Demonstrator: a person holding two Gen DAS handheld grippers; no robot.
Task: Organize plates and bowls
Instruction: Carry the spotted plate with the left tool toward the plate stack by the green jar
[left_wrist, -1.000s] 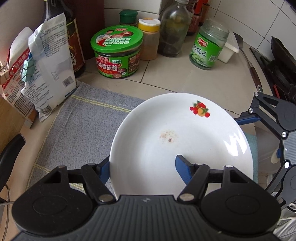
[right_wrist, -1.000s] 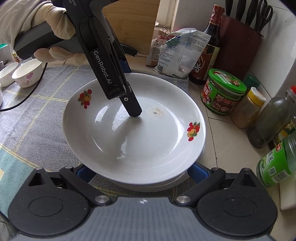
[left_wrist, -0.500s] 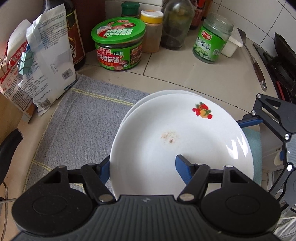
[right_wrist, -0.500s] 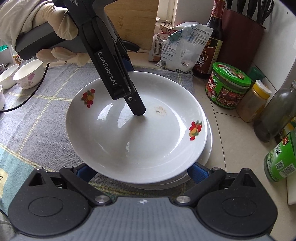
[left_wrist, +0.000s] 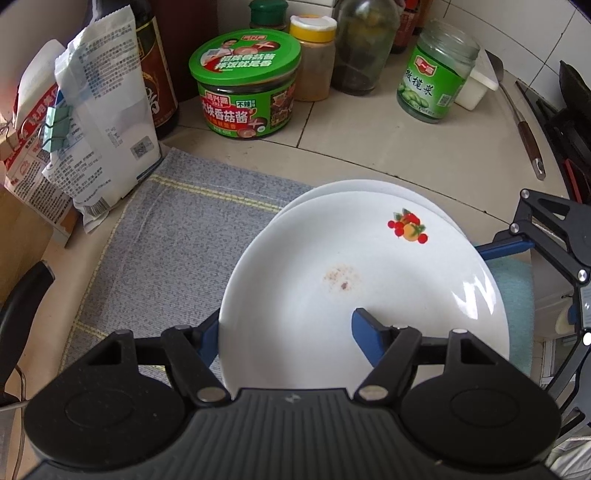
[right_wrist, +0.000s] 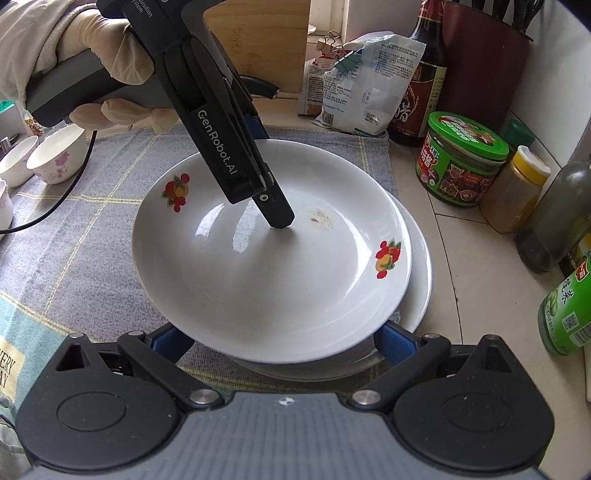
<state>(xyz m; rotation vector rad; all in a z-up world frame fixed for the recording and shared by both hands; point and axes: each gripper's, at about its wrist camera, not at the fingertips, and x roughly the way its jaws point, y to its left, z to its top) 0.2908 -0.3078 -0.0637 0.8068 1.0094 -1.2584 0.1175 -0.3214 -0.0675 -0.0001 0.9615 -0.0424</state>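
Note:
A white plate (left_wrist: 369, 280) with fruit decals and a small brown smear hangs tilted just over a lower white plate (left_wrist: 354, 186). My left gripper (left_wrist: 284, 321) is shut on its near wall, one finger under the rim and one fingertip (right_wrist: 280, 219) on the inside; the jaws are opening. In the right wrist view the held plate (right_wrist: 258, 266) sits offset to the left over the lower plate (right_wrist: 421, 266). My right gripper (right_wrist: 284, 338) stands open and wide, with both blue fingers beneath the held plate's near rim and touching nothing that I can see.
A grey checked cloth (left_wrist: 177, 229) lies under the plates. Jars, sauce bottles and clipped bags (left_wrist: 103, 110) line the back wall, with a green-lidded jar (left_wrist: 245, 85) closest. Small bowls (right_wrist: 55, 158) stand at the cloth's left end. A spatula (left_wrist: 524, 133) lies at the right.
The lower plate's rim now shows beyond the far edge of the held plate, which has shifted slightly left over it. Both grippers keep their places on the plate.

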